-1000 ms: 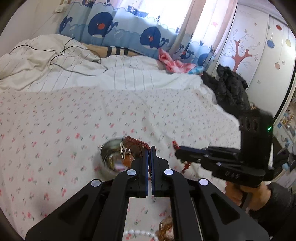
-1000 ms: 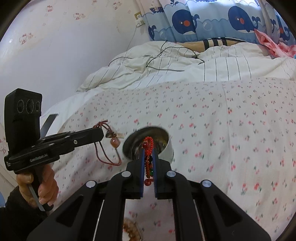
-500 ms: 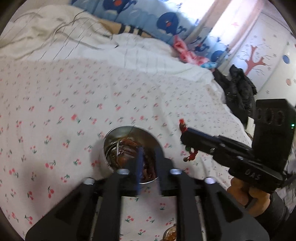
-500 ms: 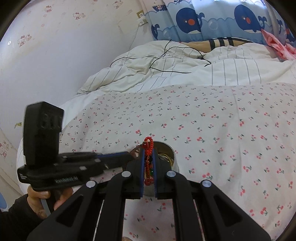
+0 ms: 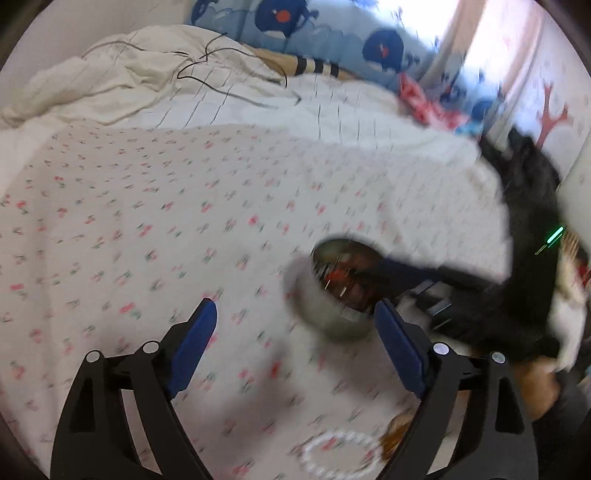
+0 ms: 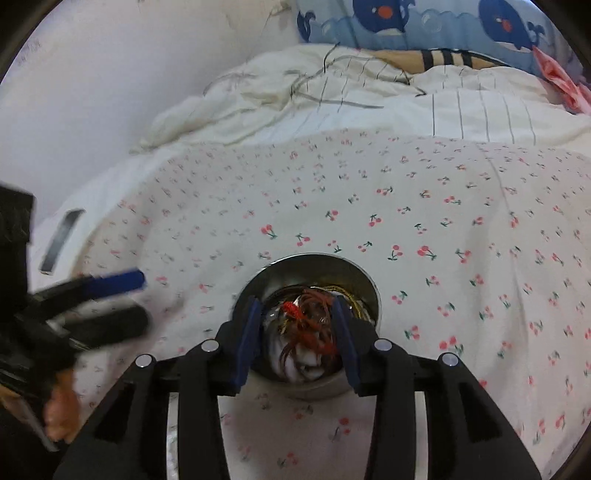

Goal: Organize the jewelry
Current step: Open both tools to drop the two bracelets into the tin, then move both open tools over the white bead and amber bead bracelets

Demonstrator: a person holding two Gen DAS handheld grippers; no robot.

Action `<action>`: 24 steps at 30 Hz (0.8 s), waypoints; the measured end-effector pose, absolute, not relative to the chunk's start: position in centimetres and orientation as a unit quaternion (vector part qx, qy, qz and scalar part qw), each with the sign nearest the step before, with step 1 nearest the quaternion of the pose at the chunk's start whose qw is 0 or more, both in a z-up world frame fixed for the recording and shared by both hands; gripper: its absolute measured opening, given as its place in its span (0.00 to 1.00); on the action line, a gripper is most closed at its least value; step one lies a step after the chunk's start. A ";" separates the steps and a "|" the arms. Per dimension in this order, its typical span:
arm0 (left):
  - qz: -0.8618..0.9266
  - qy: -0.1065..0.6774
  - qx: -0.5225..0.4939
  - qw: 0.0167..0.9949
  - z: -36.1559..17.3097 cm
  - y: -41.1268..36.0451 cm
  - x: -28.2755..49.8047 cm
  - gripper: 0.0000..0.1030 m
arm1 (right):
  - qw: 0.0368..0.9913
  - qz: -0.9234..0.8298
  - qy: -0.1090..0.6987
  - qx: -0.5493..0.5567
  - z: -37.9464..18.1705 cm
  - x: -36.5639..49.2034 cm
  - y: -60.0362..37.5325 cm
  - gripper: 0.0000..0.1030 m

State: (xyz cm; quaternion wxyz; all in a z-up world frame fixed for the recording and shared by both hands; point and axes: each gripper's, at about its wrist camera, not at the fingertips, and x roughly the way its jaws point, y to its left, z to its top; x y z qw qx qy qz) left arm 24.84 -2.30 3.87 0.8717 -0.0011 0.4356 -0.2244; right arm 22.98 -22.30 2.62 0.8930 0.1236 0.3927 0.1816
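A steel bowl point(image 6: 365, 284) stands on the cherry-print bedsheet point(image 6: 406, 206) and holds a tangle of red cords and beads point(image 6: 306, 325). My right gripper point(image 6: 297, 328) is open right over the bowl's mouth, with the red bead bracelet lying in the bowl between its fingers. My left gripper point(image 5: 295, 321) is open and empty, to the left of the bowl point(image 5: 325, 314); the left wrist view is blurred. The right gripper point(image 5: 443, 277) reaches over the bowl there. A white bead bracelet point(image 5: 340, 456) and an amber piece point(image 5: 397, 430) lie on the sheet near me.
A crumpled white striped duvet point(image 6: 369, 96) with a black cable lies at the back. Whale-print curtains point(image 6: 424, 22) hang behind it. A black garment point(image 5: 528, 173) sits at the bed's right edge. A wall runs along the left point(image 6: 110, 74).
My left gripper dropped its red cord necklace into the bowl, opened wide and swung off to the left. My right gripper moved over the bowl and opened, letting the red bead bracelet fall in.
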 end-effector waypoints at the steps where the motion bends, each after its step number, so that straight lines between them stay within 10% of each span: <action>1: -0.221 0.437 0.014 0.872 3.6 -2.3 24.3 0.81 | 0.899 0.176 0.382 0.121 3.4 21.4 -23.0 0.44; 24: -0.197 0.424 0.161 0.869 0.8 -4.2 17.3 0.81 | 0.879 0.147 0.439 0.113 0.0 12.1 -26.1 0.61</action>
